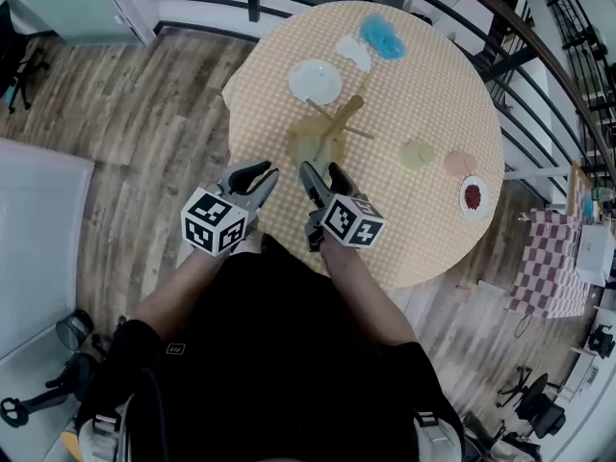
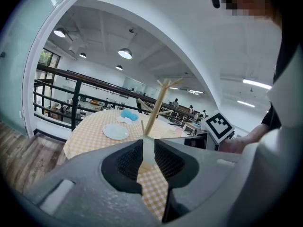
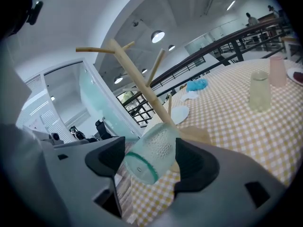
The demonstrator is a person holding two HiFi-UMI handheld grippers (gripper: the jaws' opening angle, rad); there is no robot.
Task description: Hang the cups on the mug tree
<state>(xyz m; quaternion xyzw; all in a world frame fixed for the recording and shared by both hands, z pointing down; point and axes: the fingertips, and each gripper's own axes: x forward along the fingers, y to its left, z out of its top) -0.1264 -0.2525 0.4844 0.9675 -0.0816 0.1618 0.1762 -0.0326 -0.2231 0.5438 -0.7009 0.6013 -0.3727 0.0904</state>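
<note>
A bare wooden mug tree (image 1: 334,123) stands near the middle of the round checked table (image 1: 433,248). My right gripper (image 1: 318,173) is at the table's near edge, just short of the tree's base. In the right gripper view it (image 3: 152,161) is shut on a clear dimpled cup with a green rim (image 3: 154,148), held tilted with its mouth towards the camera, and the tree's stem (image 3: 137,82) rises behind it. My left gripper (image 1: 262,173) hovers beside it on the left. Its jaws (image 2: 149,150) stand a narrow gap apart with nothing between them, and the tree (image 2: 156,108) is straight ahead.
A pale green cup (image 1: 417,154) and a pink cup (image 1: 460,165) stand right of the tree, with a small dish of something red (image 1: 473,197) beyond them. A white plate (image 1: 315,80), a white cloth (image 1: 353,51) and a blue cloth (image 1: 382,37) lie behind the tree.
</note>
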